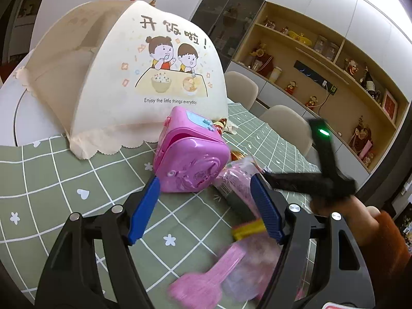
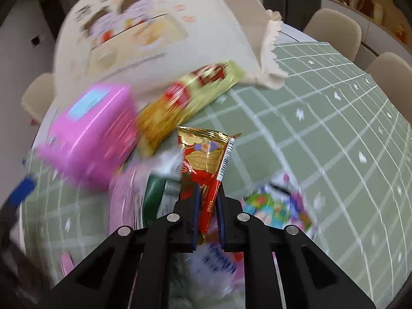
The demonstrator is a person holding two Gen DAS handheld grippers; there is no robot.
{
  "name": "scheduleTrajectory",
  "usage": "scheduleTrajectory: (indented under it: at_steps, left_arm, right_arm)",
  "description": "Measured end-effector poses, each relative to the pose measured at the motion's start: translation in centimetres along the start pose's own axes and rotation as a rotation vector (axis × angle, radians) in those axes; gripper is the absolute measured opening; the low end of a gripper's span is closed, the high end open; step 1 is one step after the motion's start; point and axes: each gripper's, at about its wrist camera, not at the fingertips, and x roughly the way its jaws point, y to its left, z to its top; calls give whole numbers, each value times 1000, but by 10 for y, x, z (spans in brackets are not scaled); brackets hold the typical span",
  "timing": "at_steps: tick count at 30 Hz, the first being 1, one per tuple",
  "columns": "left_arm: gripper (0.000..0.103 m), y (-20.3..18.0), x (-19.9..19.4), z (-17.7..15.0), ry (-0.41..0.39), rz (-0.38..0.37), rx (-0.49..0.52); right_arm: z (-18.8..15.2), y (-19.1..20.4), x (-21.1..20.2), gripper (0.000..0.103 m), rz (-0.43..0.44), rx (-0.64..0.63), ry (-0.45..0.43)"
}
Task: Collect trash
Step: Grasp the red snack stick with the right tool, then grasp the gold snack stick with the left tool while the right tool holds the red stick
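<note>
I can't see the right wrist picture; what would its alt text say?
The right gripper pinches a red and gold snack wrapper above a green checked tablecloth. Blurred behind lie a pink toy box and more wrappers.

Showing on the cream fabric dome-shaped food cover, above its cartoon of two children eating: "开饭啦!" in large brown characters. Running below that cartoon, in small dark print: "Enjoy the little things everyday." Carrying a barcode along its edge, near the cover: red-and-gold foil snack wrapper, its lettering staying too small to read.
</note>
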Motion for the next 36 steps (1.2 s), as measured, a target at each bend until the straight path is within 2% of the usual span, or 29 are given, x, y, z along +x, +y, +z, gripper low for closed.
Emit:
scheduleTrajectory:
  at_steps: [4,9,11,12,16,21,23,24,26,30,32,36]
  left_arm:
    - [69,-3,3,-3,21,-15,10]
    - [69,-19,1,0,39,-69,59]
    - [69,-40,0,13,46,-121,128]
    - [69,-51,2,20,46,-120,176]
    - [69,-89,33,44,59,-88,271]
    - [69,-113,109,46,147,-61,283]
    - [67,-115,130,44,144,-11,286]
    - [67,-118,136,43,111,31,321]
    - [67,-115,146,45,116,62,346]
    - [66,-92,161,57,110,185,371]
    - [66,-85,166,64,98,219,398]
    - [66,-88,180,71,161,205,437]
  right_arm:
    - [-21,6,-42,9,7,14,-82]
    - [-40,8,-103,8,-22,14,-207]
    - [-47,4,-126,8,-39,16,-249]
    - [-50,0,-134,8,-47,20,-268]
    - [-66,-24,-155,8,-58,68,-338]
    - [-91,-60,-163,8,-50,167,-385]
    - [-97,-70,-162,8,-27,192,-395]
    - [-100,-74,-161,8,-17,199,-397]
    - [-102,-79,-156,8,-10,205,-394]
    - [-107,-84,-141,8,15,201,-373]
    - [-108,-86,-134,8,39,209,-364]
    - [-110,-86,-123,8,24,201,-356]
